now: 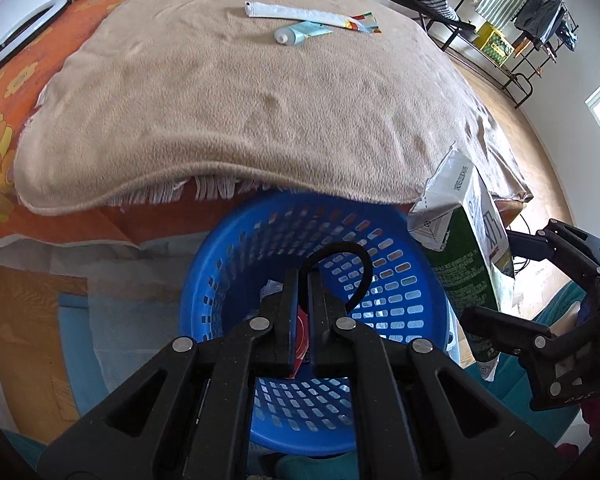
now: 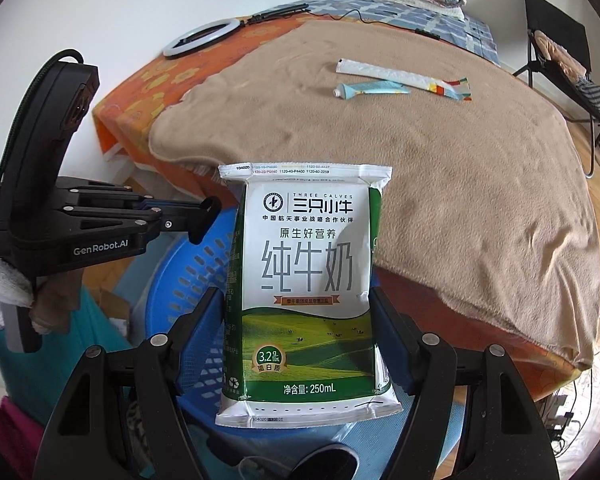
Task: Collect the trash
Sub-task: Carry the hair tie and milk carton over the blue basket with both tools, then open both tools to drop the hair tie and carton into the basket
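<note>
The right hand-held gripper point(image 2: 300, 300) grasps a milk carton point(image 2: 306, 292) above the basket point(image 1: 412, 280); the left hand-held gripper point(image 1: 303, 280), clenched, pinches something red there. A tube point(image 1: 300, 33) and wrapper point(image 1: 312, 16) wait on the bed point(image 1: 220, 100), beyond the basket.

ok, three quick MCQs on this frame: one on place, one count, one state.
1. Where is the toothpaste tube?
A. in the basket
B. on the tan blanket
C. on the floor

2. How many trash items lie on the blanket?
A. two
B. four
C. none

3. What does the right gripper hold?
A. nothing
B. a ring light
C. a milk carton

Answers: 1 B, it lies beside the long wrapper on the bed. 2 A, only tube and wrapper. 3 C, jaws clamp the carton's sides above the blue basket.
</note>
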`<state>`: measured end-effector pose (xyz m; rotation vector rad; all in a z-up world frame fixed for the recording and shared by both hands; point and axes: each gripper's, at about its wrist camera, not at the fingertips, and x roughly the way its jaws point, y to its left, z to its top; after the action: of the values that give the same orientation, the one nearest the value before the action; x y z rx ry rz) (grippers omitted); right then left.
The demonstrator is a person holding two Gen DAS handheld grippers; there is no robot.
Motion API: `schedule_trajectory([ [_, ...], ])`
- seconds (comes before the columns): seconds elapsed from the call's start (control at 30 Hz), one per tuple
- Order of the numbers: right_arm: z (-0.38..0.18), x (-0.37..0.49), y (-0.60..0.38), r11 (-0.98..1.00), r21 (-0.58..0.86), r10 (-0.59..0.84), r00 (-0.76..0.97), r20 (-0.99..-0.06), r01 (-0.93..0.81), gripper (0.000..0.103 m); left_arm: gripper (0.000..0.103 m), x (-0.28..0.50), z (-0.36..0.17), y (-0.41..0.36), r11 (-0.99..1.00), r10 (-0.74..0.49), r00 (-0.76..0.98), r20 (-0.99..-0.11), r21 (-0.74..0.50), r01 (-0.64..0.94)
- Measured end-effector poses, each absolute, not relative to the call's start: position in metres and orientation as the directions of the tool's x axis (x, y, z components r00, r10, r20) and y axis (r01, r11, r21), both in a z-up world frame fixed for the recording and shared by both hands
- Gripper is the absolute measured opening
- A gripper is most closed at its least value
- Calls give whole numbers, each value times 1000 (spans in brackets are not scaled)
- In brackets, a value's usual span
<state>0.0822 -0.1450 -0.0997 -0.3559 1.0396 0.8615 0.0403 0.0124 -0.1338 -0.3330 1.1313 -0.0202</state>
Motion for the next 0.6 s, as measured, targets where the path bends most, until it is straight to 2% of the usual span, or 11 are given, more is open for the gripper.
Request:
schedule_trajectory([
  [0.6, -162, 59, -139, 623, 163, 374, 109, -921, -765, 73, 1, 29, -188, 27, 937, -188, 317, -929, -267, -225],
])
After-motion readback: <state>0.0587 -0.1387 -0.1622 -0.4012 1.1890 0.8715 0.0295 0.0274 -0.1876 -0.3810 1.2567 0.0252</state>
